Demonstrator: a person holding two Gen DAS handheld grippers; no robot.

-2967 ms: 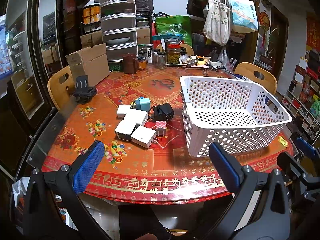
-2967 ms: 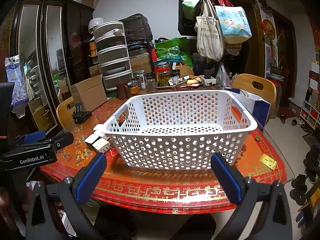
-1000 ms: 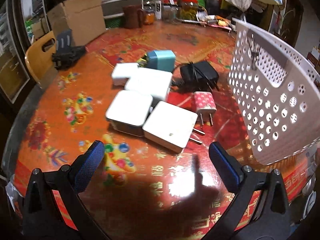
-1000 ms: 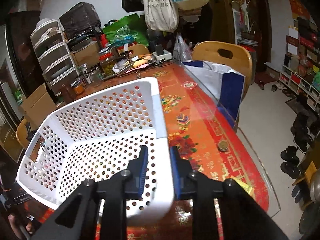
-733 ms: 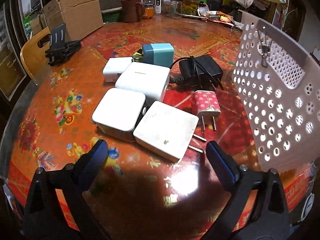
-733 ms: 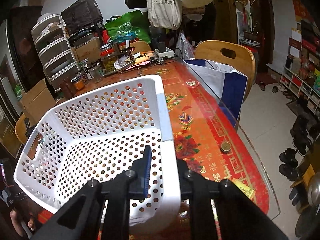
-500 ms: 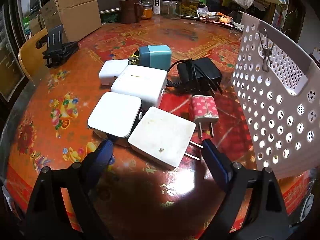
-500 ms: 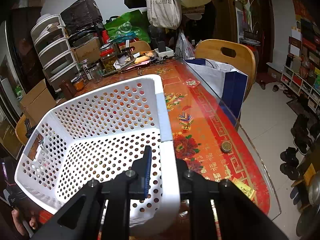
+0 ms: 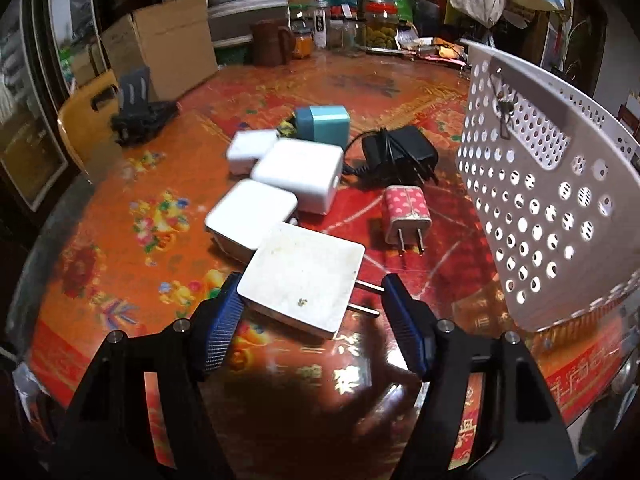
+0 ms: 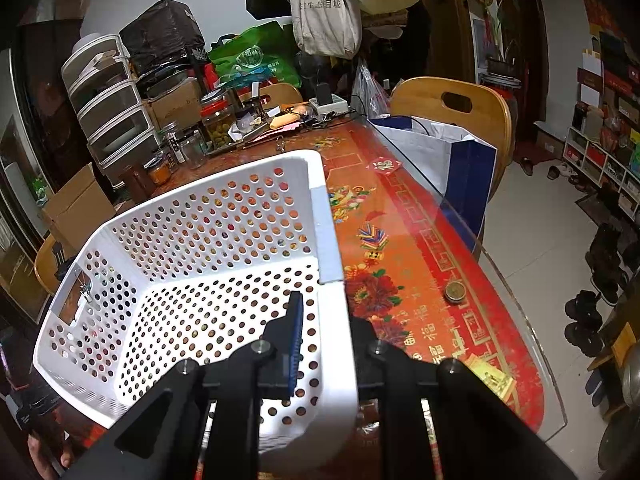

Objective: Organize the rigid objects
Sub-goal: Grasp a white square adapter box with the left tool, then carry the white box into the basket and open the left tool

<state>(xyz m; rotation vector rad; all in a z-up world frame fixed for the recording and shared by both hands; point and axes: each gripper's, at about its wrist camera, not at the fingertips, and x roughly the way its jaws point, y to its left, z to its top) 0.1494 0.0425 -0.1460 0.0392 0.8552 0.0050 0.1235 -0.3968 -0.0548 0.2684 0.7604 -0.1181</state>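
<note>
Change: left gripper (image 9: 310, 314) has narrowed around white charger (image 9: 302, 278), not yet pinching.
Right gripper (image 10: 326, 334): clamped on basket (image 10: 192, 240) rim, 6 o'clock.

Red tag (image 10: 383, 165) reads 福, tote bag (image 10: 324, 8) printed Chinese text

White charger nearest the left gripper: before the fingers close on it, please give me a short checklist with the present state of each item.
1. White charger lies between the left gripper fingers: ok.
2. Jaws open wider than the charger: ok.
3. Left pad touches the charger edge: cannot tell.
4. Pink charger lies apart from the closing path: ok.
5. Right gripper clamps the basket wall: ok.
6. Basket inside free of objects: ok.
</note>
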